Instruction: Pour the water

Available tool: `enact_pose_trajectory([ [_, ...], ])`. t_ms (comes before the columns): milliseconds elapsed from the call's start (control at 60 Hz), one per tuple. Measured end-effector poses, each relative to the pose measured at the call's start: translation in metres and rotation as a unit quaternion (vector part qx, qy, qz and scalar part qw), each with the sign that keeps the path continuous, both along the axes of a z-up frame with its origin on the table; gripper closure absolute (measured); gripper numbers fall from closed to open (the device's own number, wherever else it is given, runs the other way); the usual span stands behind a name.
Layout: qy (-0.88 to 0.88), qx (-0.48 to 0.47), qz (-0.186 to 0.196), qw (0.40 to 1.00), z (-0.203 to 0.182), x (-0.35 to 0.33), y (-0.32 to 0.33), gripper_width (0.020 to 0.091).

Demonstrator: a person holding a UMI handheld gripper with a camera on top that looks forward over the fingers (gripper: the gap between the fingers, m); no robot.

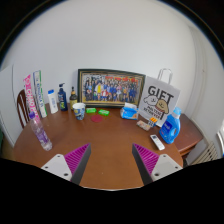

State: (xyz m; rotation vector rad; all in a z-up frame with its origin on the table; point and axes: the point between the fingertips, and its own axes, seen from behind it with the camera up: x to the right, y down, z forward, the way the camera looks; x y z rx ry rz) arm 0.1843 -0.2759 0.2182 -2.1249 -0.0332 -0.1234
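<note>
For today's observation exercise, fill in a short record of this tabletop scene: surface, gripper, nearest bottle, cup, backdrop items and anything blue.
surface: round wooden table
gripper: gripper open, nothing between its fingers
nearest bottle: clear plastic bottle, upright, ahead of the left finger
cup: white cup, upright, near the framed photo
backdrop: framed group photo; white bag printed GIFT
blue item: blue container beyond the right finger
other: two green lids in front of the photo

Framed group photograph [111,88] propped against the wall at the back of a wooden table [105,140]; white gift bag [160,100] to its right; two green items [97,111] lying before the frame
</note>
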Motion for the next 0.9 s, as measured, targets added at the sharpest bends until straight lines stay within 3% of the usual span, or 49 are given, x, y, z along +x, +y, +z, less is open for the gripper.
enact_pose_trajectory([
  [300, 0.016, -0.021, 0.036, 0.999, -0.035, -0.059, -0.01, 0.025],
  [683, 0.065, 0.018, 0.138, 0.988, -0.086, -0.27, 0.015, 0.0245],
  [900, 0.076, 0.069, 0.122, 0.987, -0.104, -0.341, 0.076, 0.0287],
])
